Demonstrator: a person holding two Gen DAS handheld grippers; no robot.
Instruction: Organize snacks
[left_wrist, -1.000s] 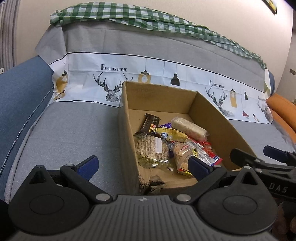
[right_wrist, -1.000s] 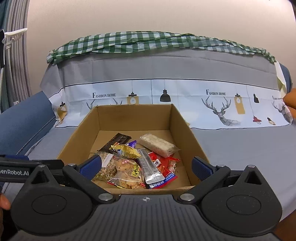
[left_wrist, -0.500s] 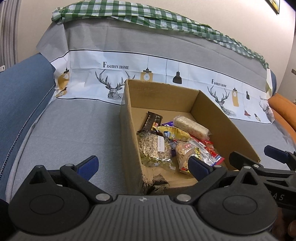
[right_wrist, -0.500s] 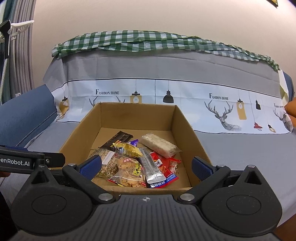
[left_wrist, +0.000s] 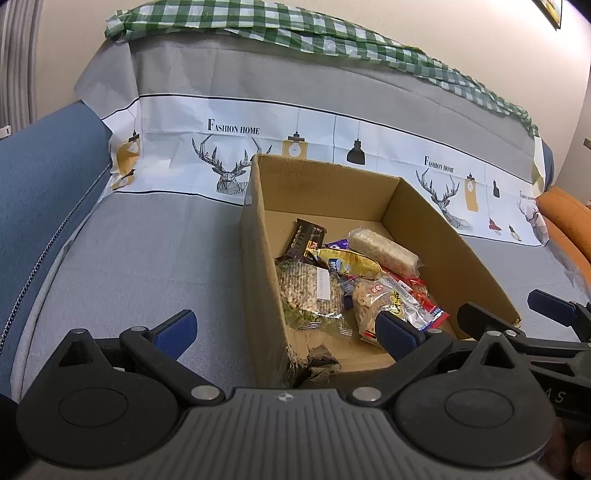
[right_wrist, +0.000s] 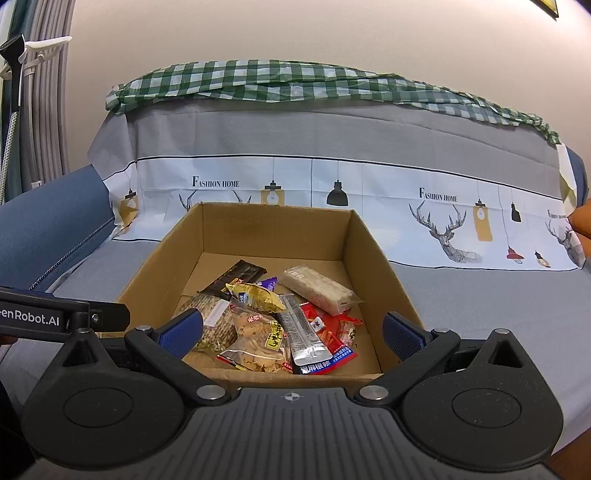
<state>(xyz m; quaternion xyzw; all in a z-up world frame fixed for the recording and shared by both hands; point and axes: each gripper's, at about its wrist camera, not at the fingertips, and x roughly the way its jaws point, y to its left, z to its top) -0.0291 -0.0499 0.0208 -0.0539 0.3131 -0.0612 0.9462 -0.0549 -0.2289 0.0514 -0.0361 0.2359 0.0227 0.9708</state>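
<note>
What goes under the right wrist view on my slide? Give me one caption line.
Open right gripper hovers before a cardboard box of snack packets on a covered sofa.

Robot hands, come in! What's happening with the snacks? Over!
Left gripper open, empty. Right gripper open, empty. Snack packets piled in the cardboard box on the sofa. Nothing in the way.
</note>
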